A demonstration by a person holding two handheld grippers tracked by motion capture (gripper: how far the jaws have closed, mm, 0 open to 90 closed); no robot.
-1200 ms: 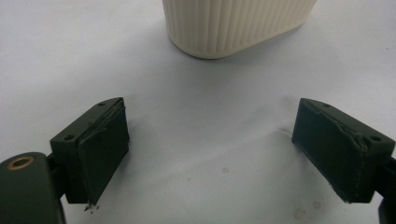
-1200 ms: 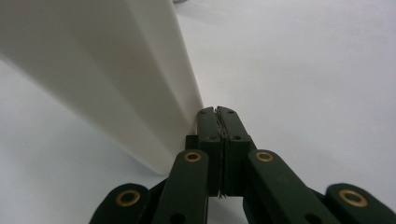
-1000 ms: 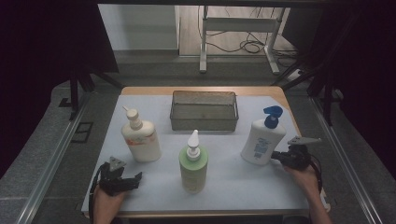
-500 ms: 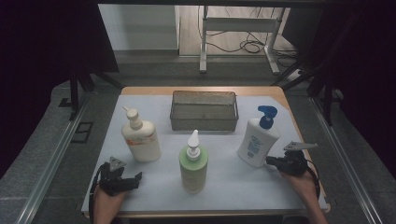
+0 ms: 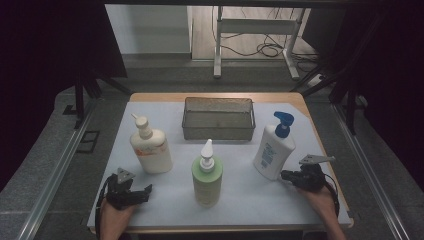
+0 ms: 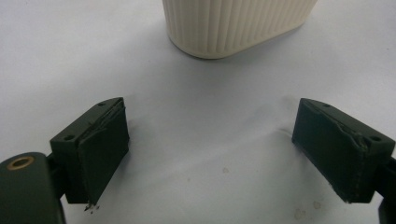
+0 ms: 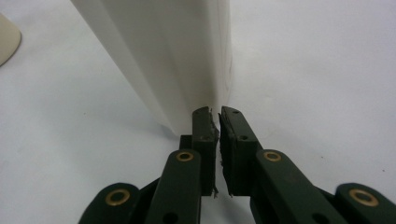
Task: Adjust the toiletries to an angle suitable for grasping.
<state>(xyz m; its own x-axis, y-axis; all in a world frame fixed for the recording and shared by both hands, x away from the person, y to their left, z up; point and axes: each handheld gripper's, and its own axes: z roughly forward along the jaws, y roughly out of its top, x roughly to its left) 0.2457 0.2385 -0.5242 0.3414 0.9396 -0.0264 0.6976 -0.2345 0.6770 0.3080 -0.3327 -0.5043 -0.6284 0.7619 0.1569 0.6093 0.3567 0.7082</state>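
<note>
The blue-pump bottle (image 5: pixel 273 152) stands outside the basket (image 5: pixel 218 119) at our 2 o'clock, nothing yet loaded, right gripper (image 7: pixel 218 116) closed empty against it, left gripper (image 6: pixel 212 154) spread wide.

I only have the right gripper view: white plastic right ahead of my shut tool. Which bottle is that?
Observer: The white bottle with the blue pump. Your right tool is low beside its base.
Operator: What's my other tool doing?
Observer: The left tool is open, holding nothing, and faces the cream bottle.
Operator: Anything beyond my bottle?
Observer: A wire basket stands farther back, toward the middle.
</note>
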